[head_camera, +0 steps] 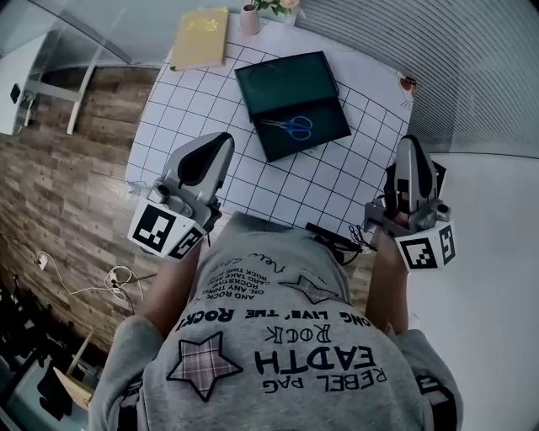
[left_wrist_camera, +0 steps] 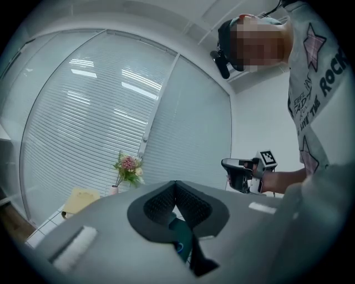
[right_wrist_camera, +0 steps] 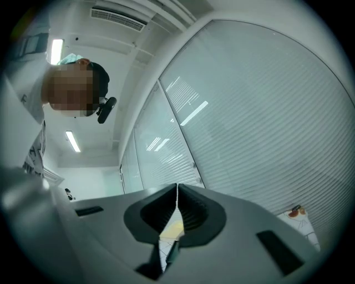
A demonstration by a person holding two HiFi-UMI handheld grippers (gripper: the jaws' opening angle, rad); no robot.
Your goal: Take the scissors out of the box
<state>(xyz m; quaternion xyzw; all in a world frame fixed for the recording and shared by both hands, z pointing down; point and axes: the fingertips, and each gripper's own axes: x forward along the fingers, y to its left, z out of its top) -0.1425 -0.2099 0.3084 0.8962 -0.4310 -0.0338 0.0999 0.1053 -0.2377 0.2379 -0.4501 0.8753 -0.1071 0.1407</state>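
Note:
An open dark green box (head_camera: 285, 80) lies on the white grid tablecloth (head_camera: 210, 93) at the table's middle. Blue-handled scissors (head_camera: 291, 126) rest flat in its lower half. My left gripper (head_camera: 222, 140) hovers over the table's near left part, short of the box, with its jaws closed together and nothing between them (left_wrist_camera: 176, 183). My right gripper (head_camera: 410, 141) is held beyond the table's right edge, also shut and empty (right_wrist_camera: 177, 186). In the left gripper view the right gripper (left_wrist_camera: 241, 173) shows at the right, in the person's hand.
A yellow book (head_camera: 202, 38) and a small vase of flowers (head_camera: 250, 17) stand at the table's far side. A small red thing (head_camera: 408, 82) sits near the right edge. A black cable (head_camera: 333, 238) lies by the near edge. Wooden floor (head_camera: 59, 194) spreads to the left.

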